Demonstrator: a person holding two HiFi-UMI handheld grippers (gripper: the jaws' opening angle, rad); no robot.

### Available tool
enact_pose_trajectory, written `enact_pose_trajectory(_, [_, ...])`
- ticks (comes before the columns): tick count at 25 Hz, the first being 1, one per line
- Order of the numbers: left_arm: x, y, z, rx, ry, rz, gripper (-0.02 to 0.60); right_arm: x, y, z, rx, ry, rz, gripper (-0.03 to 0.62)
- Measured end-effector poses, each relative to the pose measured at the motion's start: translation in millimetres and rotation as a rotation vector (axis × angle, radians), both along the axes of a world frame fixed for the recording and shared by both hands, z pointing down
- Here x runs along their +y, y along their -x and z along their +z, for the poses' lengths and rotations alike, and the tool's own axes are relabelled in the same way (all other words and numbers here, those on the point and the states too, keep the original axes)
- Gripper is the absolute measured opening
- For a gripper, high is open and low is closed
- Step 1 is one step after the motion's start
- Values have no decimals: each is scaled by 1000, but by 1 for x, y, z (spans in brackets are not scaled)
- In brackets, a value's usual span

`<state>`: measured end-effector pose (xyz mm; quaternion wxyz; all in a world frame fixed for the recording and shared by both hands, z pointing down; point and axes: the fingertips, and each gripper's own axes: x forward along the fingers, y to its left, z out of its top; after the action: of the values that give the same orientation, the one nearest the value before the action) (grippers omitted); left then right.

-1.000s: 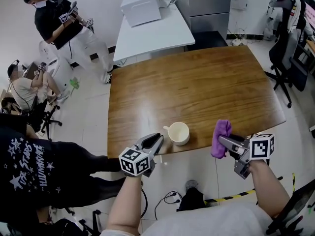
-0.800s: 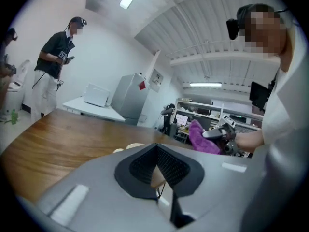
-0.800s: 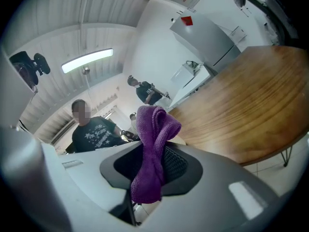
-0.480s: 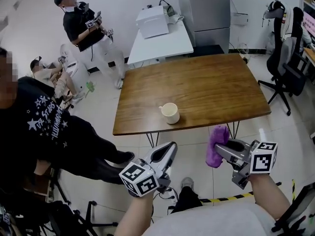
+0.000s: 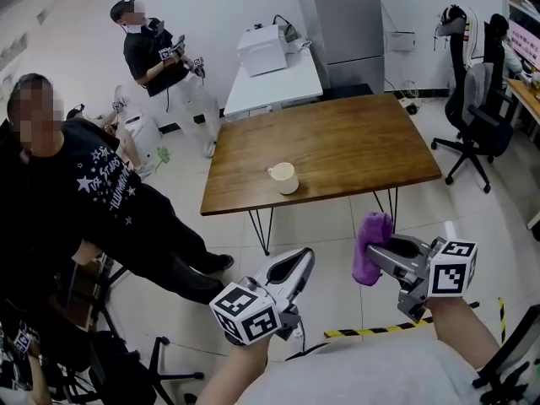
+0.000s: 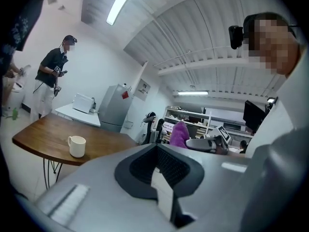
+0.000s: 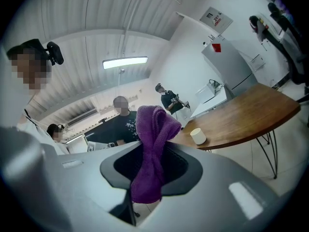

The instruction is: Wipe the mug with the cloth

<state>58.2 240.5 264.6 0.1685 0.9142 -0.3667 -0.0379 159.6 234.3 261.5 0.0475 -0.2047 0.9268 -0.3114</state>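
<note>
The right gripper (image 5: 381, 250) is held out in front of the person's body with its jaws clamped on the purple cloth (image 5: 369, 243), which stands up in a bunched fold above them and hangs down below; in the right gripper view the cloth covers the line where the jaws meet. The left gripper (image 5: 301, 258) is beside it, apart from it, with its jaws pressed together and nothing between them. Both are over the pale floor, well short of the wooden table (image 5: 354, 137). The mug (image 5: 283, 178), cream-white, stands upright near the table's near edge, handle to the left, far from both grippers; what its inside holds is too small to tell. Behind the wooden table is a white table (image 5: 278, 83) with a white box (image 5: 261, 49) on it, next to a tall grey cabinet (image 5: 342, 24). An office chair (image 5: 471, 112) stands to the right. A person in a black printed shirt (image 5: 93, 197) is close by on the left, partly cut off by the frame, and another person (image 5: 160, 62) stands by the back wall holding small devices I can't make out. Yellow-black tape (image 5: 371, 331) on the floor runs behind the right forearm.
</note>
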Motion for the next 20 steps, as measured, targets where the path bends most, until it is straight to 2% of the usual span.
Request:
enact_pose_trajectory(6, [6, 5, -16, -1, -4, 21, 0, 12, 7, -13, 19, -2, 29, 106])
enact_pose_trajectory(10, [10, 12, -15, -30, 11, 52, 0, 15, 21, -18, 22, -15, 48, 106])
enact_pose_trajectory(14, [11, 23, -12, -71, -6, 42, 0, 18, 34, -11, 31, -12, 50, 106])
enact_pose_trajectory(20, [8, 23, -13, -79, -17, 54, 0, 15, 41, -11, 43, -13, 49, 106])
